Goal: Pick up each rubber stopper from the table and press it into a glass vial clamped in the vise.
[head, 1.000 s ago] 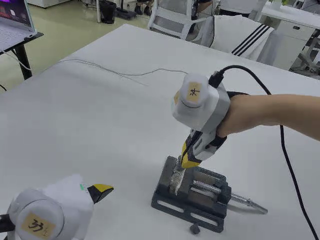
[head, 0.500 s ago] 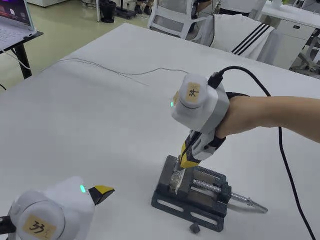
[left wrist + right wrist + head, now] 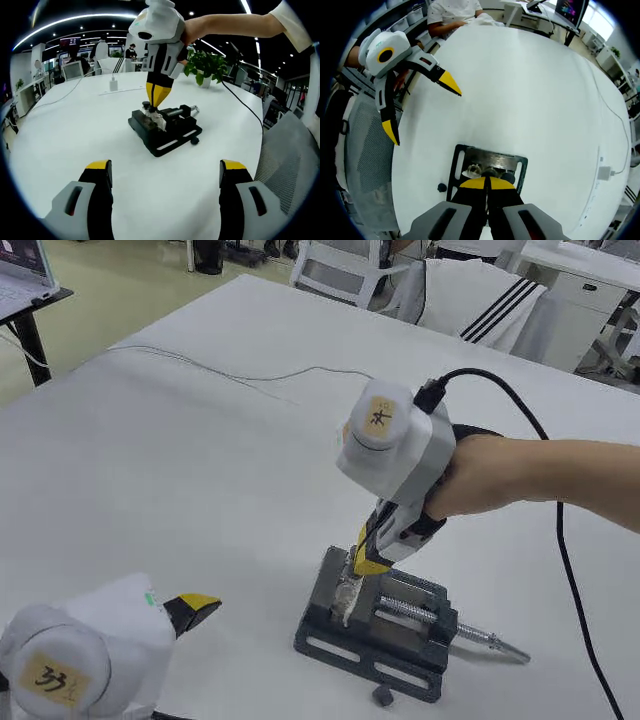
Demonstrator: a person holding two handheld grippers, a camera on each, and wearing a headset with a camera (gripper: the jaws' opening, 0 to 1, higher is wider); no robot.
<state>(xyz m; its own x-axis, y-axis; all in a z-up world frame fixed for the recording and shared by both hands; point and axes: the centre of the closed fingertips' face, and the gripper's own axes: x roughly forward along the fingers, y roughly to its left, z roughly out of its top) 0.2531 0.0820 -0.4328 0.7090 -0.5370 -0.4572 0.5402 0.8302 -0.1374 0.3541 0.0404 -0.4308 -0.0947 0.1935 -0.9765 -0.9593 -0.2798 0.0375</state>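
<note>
A dark grey vise [image 3: 400,645] stands near the table's front edge and clamps clear glass vials [image 3: 346,598]. My right gripper [image 3: 354,573] points down with its yellow tips shut together, resting on top of the vials [image 3: 472,170]; I cannot see whether anything is pinched between the tips. From its own view the right gripper [image 3: 487,183] is directly over the vise [image 3: 456,161]. A small dark stopper [image 3: 383,695] lies on the table just in front of the vise. My left gripper [image 3: 165,170] is open and empty, low at the left, facing the vise [image 3: 172,136].
A black cable [image 3: 560,540] trails from the right gripper across the white table [image 3: 180,470]. A thin wire [image 3: 230,375] lies at the far side. Chairs and a person in white sit beyond the far edge.
The head camera has shifted a little. The right gripper stays with its tips on the vials in the vise, and the left gripper stays low at the left.
</note>
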